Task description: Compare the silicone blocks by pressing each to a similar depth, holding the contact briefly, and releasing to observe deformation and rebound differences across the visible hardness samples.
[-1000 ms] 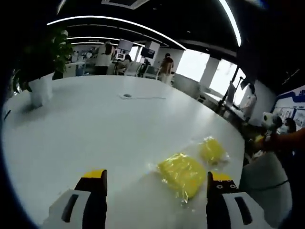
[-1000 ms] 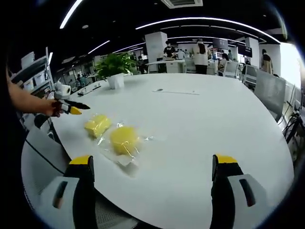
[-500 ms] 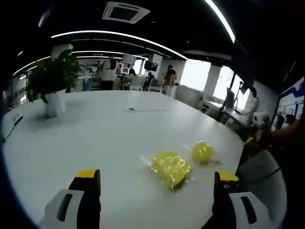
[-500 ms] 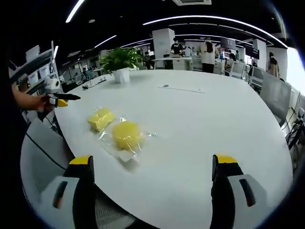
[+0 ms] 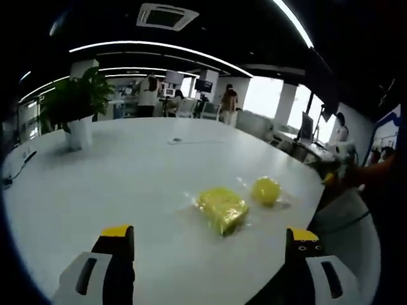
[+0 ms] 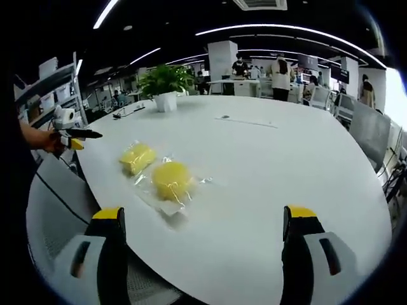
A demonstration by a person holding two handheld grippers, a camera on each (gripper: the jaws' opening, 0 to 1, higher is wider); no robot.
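Two bagged yellow blocks (image 5: 222, 208) (image 6: 172, 180) lie on a white table (image 6: 267, 171), ahead of both wide-open, empty grippers (image 5: 210, 254) (image 6: 206, 238).

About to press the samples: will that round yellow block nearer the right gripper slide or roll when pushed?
The round yellow block lies flat, so rolling seems unlikely. Its clear wrapping on the smooth white table may let it slide. It probably yields softly, and the loose film may crinkle first.

Open-plan office. Indicated by a large white meeting table (image 6: 267, 190) with a potted plant (image 6: 164, 86), mesh office chairs (image 6: 369, 130), desks with monitors (image 5: 203, 86) and people (image 6: 278, 76) beyond, long ceiling light strips (image 5: 159, 47), and a ceiling air vent (image 5: 164, 16).
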